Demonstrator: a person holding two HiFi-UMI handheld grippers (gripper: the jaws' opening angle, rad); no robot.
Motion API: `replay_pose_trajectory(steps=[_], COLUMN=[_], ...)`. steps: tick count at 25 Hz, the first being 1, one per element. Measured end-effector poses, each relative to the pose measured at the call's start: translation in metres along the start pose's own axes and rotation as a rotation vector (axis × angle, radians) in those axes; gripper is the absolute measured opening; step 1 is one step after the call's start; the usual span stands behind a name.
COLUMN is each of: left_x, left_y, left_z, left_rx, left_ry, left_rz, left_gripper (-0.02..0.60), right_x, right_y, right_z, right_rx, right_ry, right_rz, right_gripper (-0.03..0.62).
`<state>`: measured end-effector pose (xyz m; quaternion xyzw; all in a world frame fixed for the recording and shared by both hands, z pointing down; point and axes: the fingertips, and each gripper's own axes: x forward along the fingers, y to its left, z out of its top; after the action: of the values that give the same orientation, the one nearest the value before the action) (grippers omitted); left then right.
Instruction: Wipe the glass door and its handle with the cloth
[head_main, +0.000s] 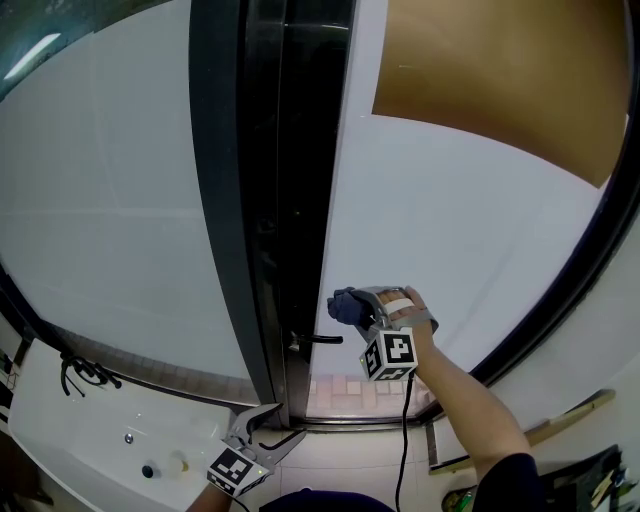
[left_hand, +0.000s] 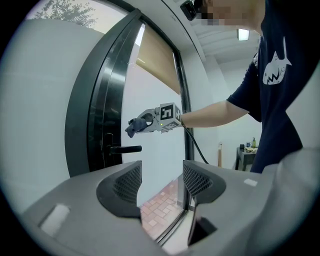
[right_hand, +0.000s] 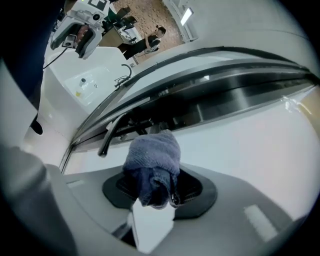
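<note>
A frosted glass door (head_main: 450, 220) stands in a black frame (head_main: 270, 200), with a black lever handle (head_main: 318, 339) low on the frame. My right gripper (head_main: 352, 306) is shut on a bunched blue cloth (right_hand: 152, 162), held close to the glass just above and right of the handle (right_hand: 107, 136). The left gripper view shows the same cloth (left_hand: 134, 126) above the handle (left_hand: 122, 149). My left gripper (head_main: 268, 425) hangs low by the door's foot, open, nothing between its pads (left_hand: 125, 187).
A white counter (head_main: 90, 440) with a black cable lies at the lower left. Brick paving (head_main: 350, 392) shows through the clear strip at the door's bottom. A tan roller blind (head_main: 500, 70) covers the glass top right. A wooden stick (head_main: 560, 415) lies on the floor at the right.
</note>
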<state>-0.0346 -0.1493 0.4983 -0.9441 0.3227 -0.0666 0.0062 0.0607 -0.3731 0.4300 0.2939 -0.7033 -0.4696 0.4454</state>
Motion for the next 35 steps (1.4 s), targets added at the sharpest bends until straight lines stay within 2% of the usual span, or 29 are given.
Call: replay_pose_trajectory(steps=[16, 20, 24, 35], left_x=[0.002, 0.001, 0.0, -0.001], left_y=[-0.013, -0.015, -0.017, -0.016], left_z=[0.003, 0.004, 0.003, 0.007], left_rx=[0.014, 0.016, 0.016, 0.017], left_ry=[0.001, -0.003, -0.001, -0.011], left_rz=[-0.052, -0.062, -0.067, -0.039], left_gripper=[0.255, 0.255, 0.255, 0.255], right_x=[-0.06, -0.07, -0.075, -0.023], right_y=[0.0, -0.001, -0.007, -0.016], right_z=[-0.12, -0.13, -0.096, 0.084], right_rx=[0.113, 0.203, 0.252, 0.179], right_ry=[0.219, 0.237, 0.14, -0.189], right_rz=[-0.047, -0.058, -0.06, 0.019], right_gripper=[0.164, 0.164, 0.164, 0.164])
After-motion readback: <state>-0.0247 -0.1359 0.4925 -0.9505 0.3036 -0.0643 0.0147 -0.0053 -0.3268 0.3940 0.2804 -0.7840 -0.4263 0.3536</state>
